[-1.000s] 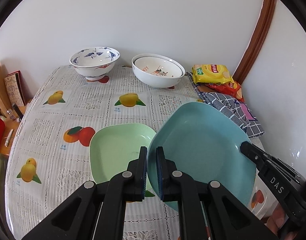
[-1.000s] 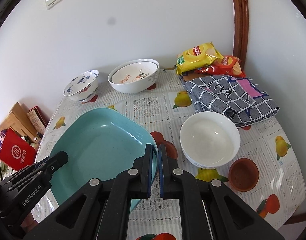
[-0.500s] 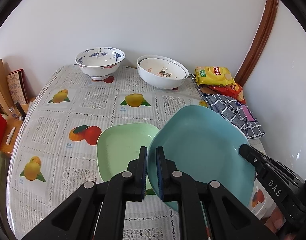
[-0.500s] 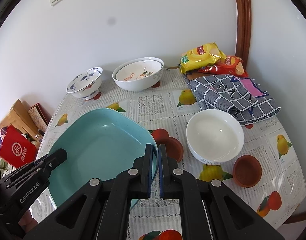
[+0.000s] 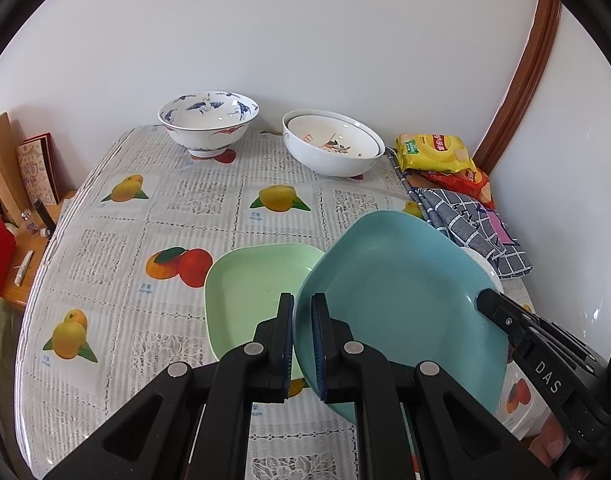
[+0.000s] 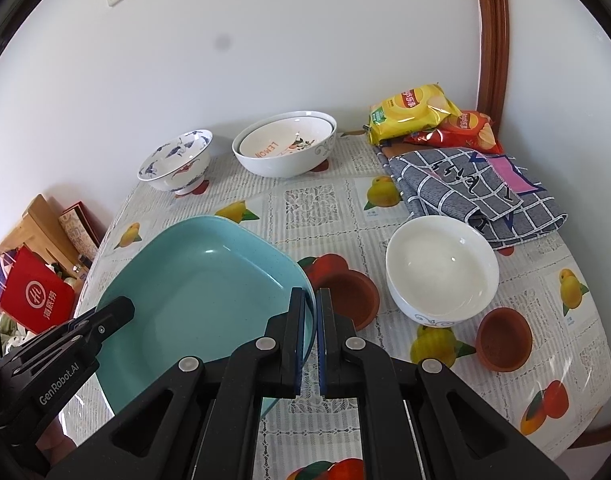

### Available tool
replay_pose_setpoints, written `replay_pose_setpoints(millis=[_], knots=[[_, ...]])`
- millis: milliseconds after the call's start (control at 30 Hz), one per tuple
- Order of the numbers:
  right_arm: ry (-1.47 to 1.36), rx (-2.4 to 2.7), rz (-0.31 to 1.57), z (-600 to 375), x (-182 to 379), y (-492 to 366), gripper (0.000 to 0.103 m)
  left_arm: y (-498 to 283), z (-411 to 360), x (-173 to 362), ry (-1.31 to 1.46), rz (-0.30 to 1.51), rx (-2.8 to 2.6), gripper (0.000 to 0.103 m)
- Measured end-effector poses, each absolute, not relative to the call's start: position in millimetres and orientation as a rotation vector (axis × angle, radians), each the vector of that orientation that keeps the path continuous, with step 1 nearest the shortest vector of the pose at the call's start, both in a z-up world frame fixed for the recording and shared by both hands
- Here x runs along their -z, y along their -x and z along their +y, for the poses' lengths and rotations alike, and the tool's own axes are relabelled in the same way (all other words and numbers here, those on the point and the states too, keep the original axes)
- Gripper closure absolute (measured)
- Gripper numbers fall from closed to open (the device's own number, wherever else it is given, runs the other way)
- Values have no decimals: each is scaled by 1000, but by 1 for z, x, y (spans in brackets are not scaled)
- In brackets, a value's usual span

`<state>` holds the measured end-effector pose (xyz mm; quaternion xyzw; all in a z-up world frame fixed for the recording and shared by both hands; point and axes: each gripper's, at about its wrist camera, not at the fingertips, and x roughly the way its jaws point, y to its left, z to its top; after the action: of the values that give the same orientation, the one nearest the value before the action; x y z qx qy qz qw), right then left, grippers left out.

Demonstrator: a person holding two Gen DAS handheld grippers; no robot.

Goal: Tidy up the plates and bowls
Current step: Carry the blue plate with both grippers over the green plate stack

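Right up close, the left gripper (image 5: 303, 340) is clamped on the near-left rim of the teal plate (image 5: 393, 300), and the right gripper (image 6: 311, 336) pinches the opposite rim, so the plate hangs between the two, held clear of the table (image 5: 193, 216) and tilted. Directly below its left edge lies the green plate (image 5: 253, 292), flat on the cloth and empty.

My read: the teal one is meant to nest onto the green. The risk is in the thin rim grips. If one hand leads the other, the plate could twist out of a pinch and drop. A lopsided lowering could strike the green plate's edge and shove it.

Just right of the teal plate sit a brown saucer (image 6: 345, 296) and a plain white bowl (image 6: 443, 272), both empty; a swinging corner could clip either. A second brown saucer (image 6: 503, 338) sits nearer the table edge, empty too.

Farther back, by the wall, the blue-patterned bowl (image 5: 208, 122) stands empty, and the big white bowl (image 5: 333, 152) holds a smaller decorated bowl (image 5: 325, 138) nested inside. A checked cloth (image 6: 473, 196) and snack bags (image 6: 417, 114) fill the far right corner.
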<state>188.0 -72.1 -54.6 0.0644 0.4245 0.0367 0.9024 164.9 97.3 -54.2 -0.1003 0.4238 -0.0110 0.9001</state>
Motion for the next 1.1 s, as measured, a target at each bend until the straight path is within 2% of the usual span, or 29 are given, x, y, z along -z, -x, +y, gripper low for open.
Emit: replay_pose_setpoints(millis=[1100], knots=[[-117,-87,917,-57,72,-194,97,-170,112,71,235,910,4,94]])
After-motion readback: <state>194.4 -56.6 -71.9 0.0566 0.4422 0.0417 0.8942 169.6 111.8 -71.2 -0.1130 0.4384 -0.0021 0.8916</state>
